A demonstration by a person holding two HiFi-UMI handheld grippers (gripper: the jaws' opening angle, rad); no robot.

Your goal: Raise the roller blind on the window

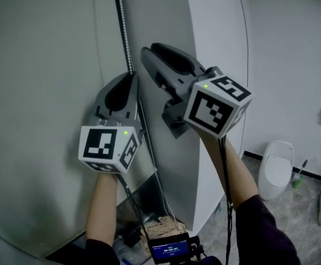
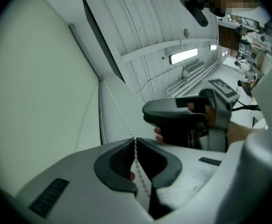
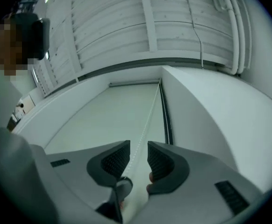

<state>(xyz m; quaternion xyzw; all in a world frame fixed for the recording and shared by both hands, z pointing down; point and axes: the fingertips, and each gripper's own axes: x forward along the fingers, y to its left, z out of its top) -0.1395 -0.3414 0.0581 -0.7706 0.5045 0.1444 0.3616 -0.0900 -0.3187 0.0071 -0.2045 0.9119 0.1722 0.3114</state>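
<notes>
A pale roller blind (image 1: 39,93) fills the left of the head view. Its bead chain (image 1: 124,32) hangs down along the blind's right edge. My left gripper (image 1: 132,76) points up at the chain and is shut on it. In the left gripper view the chain (image 2: 119,113) runs down into the left gripper (image 2: 134,141), pinched between the pads. My right gripper (image 1: 149,57) sits just above and to the right. In the right gripper view the right gripper (image 3: 139,146) is open; the chain (image 3: 147,120) passes through the gap, apart from both pads.
A white wall column (image 1: 215,65) stands right of the blind. A dark side rail (image 3: 166,120) runs up the blind's edge. On the floor at lower right is a white toilet-like fixture (image 1: 276,167). A small screen device (image 1: 171,248) sits at the bottom.
</notes>
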